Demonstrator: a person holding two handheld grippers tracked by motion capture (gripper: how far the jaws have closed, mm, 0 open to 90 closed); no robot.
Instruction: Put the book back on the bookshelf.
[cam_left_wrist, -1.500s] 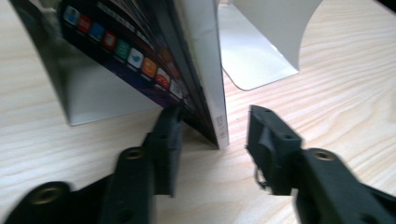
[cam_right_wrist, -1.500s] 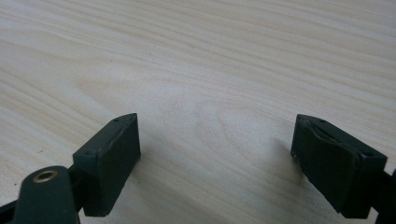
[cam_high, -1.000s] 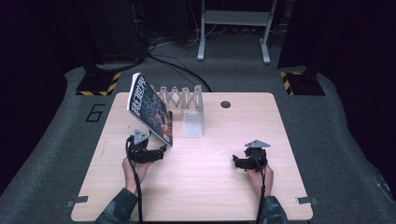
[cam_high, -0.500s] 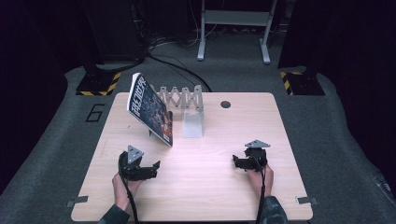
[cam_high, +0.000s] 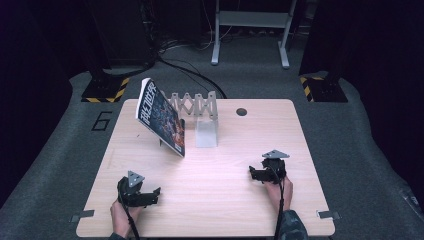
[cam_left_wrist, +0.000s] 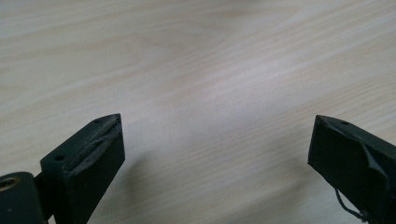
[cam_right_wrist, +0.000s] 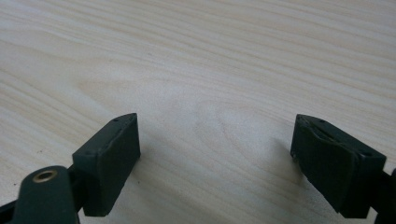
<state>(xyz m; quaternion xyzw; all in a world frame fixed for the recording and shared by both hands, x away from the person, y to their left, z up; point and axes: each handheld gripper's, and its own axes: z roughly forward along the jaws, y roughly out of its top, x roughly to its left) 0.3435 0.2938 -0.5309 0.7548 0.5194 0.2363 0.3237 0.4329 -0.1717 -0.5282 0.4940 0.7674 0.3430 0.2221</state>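
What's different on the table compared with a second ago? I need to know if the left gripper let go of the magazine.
Yes. The left gripper released the magazine and pulled back toward the person's edge of the table, jaws open over bare wood. The magazine stayed propped against the accordion rack. The right gripper kept its place, open.

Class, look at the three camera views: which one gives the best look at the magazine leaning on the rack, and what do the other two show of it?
The high view: the magazine stands tilted against the folding rack, cover facing the camera. The left and right gripper views look down at bare table wood between open jaws and tell nothing about it.
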